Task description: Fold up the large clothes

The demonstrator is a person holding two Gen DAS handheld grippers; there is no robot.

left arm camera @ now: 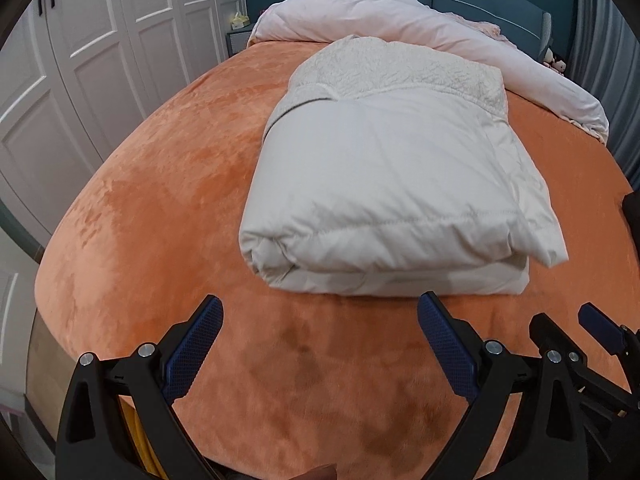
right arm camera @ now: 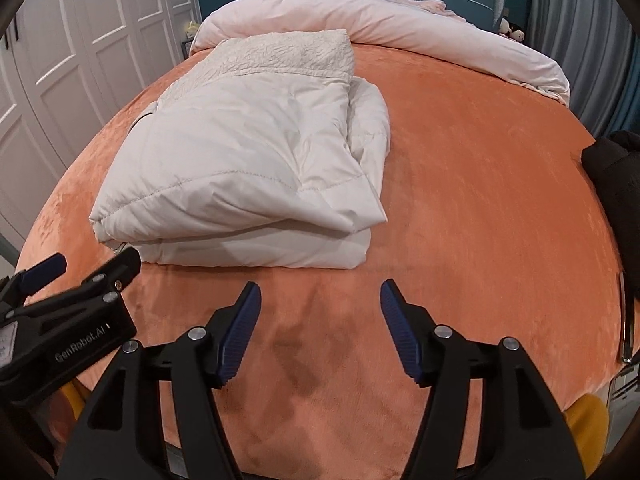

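White padded coat [left arm camera: 384, 184] lay folded mid-bed [left arm camera: 160, 200], apart from both tongs; left tongs [left arm camera: 320, 340] and right tongs [right arm camera: 320, 332] gaped wide, empty; loose right flap likely to spring open; puffy filling could undo fold.

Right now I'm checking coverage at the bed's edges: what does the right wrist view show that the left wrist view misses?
Only the right wrist view: a black padded garment at the bed's right edge, barely visible in the left.
Only the left: a clear tissue box on the nightstand.
Both: the folded white puffy coat, orange plush bedspread, pale pink duvet, and both open claws, empty.
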